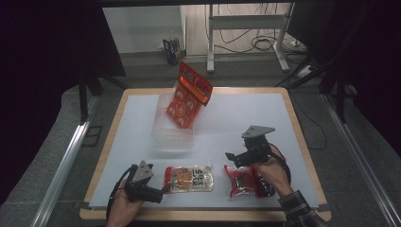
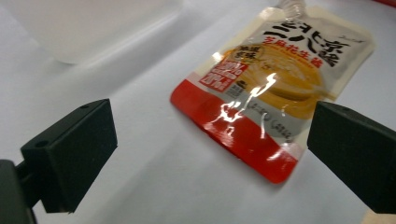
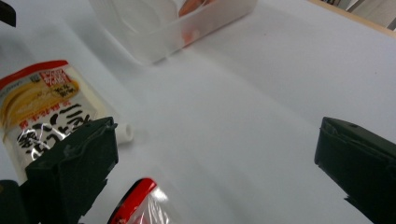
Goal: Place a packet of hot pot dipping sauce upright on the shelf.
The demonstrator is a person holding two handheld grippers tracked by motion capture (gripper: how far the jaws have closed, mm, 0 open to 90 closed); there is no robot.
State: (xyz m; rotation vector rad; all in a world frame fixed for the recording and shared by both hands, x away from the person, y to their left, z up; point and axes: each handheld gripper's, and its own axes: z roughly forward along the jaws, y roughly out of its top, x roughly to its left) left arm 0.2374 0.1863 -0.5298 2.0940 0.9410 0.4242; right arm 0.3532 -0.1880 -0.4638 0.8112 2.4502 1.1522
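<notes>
Left gripper [image 1: 163, 190], jaws spread wide, sits right at the red bottom edge of the spouted sauce pouch [image 1: 189, 178], lying flat with its long axis running rightward toward the right gripper [image 1: 229, 156], also spread, hovering above a red pouch [image 1: 242, 181].

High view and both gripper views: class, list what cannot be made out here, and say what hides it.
1. Red pouch, high view: its right part is hidden behind the right hand; in the right gripper view the bottom edge cuts it off.
2. Spouted pouch, left gripper view: its cap is cut off by the top edge.
3. Clear container, right gripper view: its contents are blurred.
</notes>
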